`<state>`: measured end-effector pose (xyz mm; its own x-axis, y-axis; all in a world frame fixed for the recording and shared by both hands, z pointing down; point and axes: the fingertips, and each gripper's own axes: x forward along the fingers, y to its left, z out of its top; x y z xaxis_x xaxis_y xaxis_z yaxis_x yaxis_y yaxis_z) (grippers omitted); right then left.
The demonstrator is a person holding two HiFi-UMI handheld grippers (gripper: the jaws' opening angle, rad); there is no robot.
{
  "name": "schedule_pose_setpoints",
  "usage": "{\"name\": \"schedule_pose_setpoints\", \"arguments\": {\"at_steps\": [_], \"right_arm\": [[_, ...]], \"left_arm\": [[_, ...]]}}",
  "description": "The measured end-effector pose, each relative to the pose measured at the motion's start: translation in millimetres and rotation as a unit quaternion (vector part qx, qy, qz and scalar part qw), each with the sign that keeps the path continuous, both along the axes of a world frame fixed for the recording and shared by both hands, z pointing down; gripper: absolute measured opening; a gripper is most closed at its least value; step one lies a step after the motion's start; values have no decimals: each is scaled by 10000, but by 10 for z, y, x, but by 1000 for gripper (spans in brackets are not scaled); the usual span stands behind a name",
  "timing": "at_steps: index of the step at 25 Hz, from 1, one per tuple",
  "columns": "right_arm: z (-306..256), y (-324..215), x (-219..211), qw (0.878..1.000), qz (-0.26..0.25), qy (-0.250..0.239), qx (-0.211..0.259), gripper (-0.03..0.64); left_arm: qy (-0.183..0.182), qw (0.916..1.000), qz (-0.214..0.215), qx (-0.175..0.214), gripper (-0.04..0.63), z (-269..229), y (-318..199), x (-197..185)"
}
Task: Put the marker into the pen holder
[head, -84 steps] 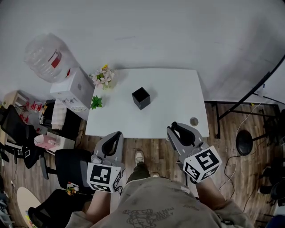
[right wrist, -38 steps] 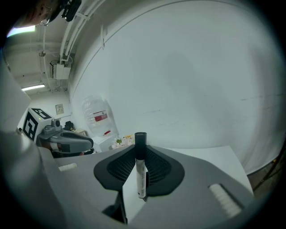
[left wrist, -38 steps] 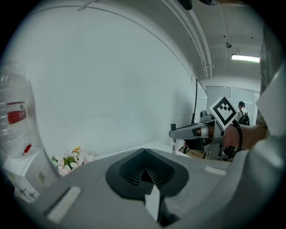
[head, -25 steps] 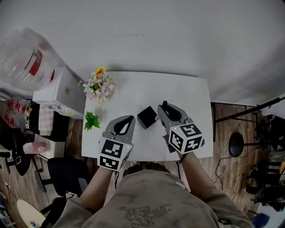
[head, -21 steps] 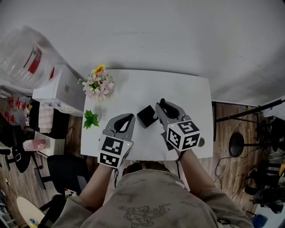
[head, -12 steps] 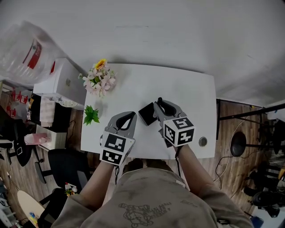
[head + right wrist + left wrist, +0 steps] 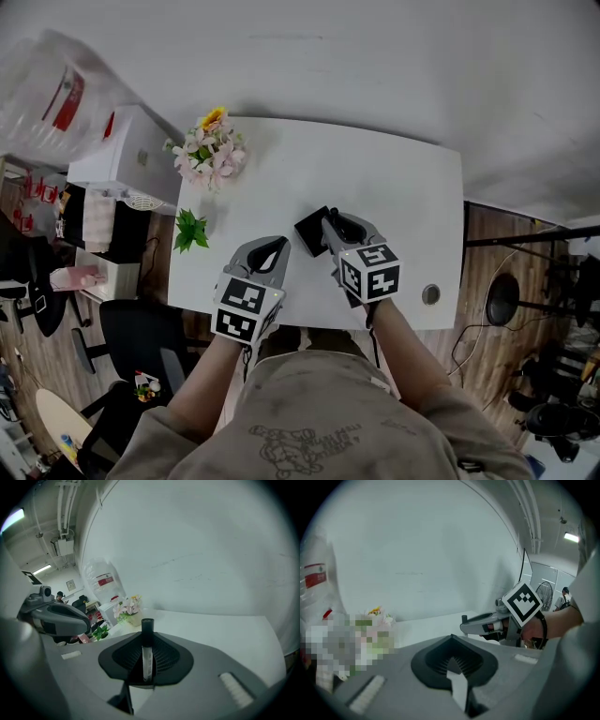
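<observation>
The black cube pen holder (image 7: 310, 231) stands on the white table (image 7: 394, 187), near its middle. My right gripper (image 7: 330, 223) hovers at the holder's right side, shut on the marker (image 7: 147, 654). The marker stands upright between the jaws, its black cap (image 7: 147, 625) on top and white barrel below. In the left gripper view the right gripper (image 7: 487, 623) shows side on, with the marker's cap (image 7: 464, 619) sticking up at its tip. My left gripper (image 7: 270, 248) hangs left of and nearer than the holder, jaws shut on nothing. The holder is hidden in both gripper views.
A vase of pink and yellow flowers (image 7: 210, 150) stands at the table's far left corner, and a small green plant (image 7: 190, 231) by the left edge. A round cable port (image 7: 430, 294) sits near the front right. A white box (image 7: 122, 159) and water jug stand left of the table.
Both grippers have come from below the table's front edge to over it. In the last second the right gripper with the marker has crept closer to the holder's right side.
</observation>
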<state>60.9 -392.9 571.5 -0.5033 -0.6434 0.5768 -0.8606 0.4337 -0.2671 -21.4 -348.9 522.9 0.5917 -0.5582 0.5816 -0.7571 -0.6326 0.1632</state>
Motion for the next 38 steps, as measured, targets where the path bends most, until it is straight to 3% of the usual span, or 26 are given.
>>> {"name": "schedule_pose_setpoints", "arguments": {"at_steps": [14,19,27,38], "right_arm": [[524,447,-101,9915,-823,689,-730,98],[572,546,-110,9891,-927,774,-840,129],[187,509,-39,9912,-849,971,-290,144],[-857,452,100,9929,-632,657,768,109]], "left_arm": [[-23,9996,-48,-270,0,245,149,-37],[-69,9995,-31,-318,0,272,229,-39],[-89,9998,-51,-161,0,175,246,-69],[6,9995,-138,286,0,-248,146,-133]]}}
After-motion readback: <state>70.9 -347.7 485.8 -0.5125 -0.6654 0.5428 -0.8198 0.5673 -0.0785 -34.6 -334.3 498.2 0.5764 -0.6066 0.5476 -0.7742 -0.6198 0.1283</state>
